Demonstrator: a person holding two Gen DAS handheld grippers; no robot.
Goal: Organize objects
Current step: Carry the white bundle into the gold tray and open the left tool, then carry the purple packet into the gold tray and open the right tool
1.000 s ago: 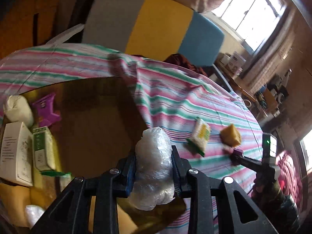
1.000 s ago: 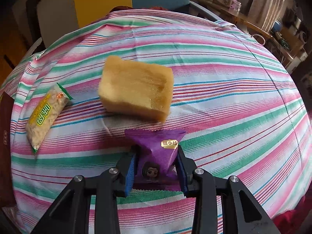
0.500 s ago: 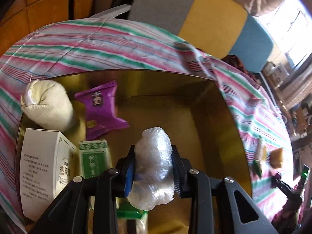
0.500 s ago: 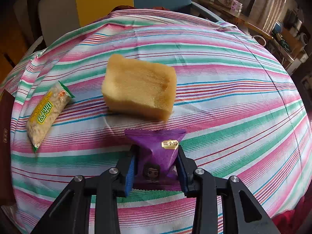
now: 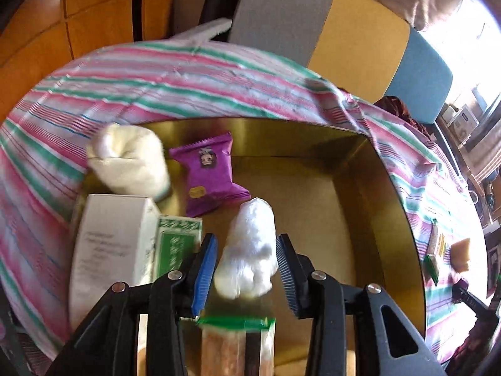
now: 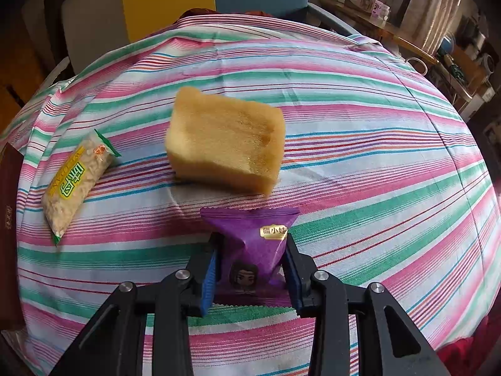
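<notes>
In the left wrist view my left gripper (image 5: 245, 269) hangs over a gold-lined box (image 5: 404, 219). Its jaws are opening, and the white plastic-wrapped bundle (image 5: 250, 244) stands between them with the blue pads clear of its sides. In the right wrist view my right gripper (image 6: 250, 269) is shut on a purple snack packet (image 6: 256, 253) just above the striped cloth (image 6: 375, 131). A tan sponge block (image 6: 225, 144) lies beyond it, and a clear snack pack with a yellow label (image 6: 75, 185) lies to the left.
The box holds a cream cloth pouch (image 5: 128, 163), a second purple packet (image 5: 209, 175), a white carton (image 5: 109, 250), a green box (image 5: 175, 247) and a green-topped pack (image 5: 238, 344). A grey, yellow and blue chair back (image 5: 344, 37) stands behind the table.
My left gripper has swung over the box and dropped lower, and its jaws have parted off the white bundle. The right gripper and its purple packet have stayed put.
</notes>
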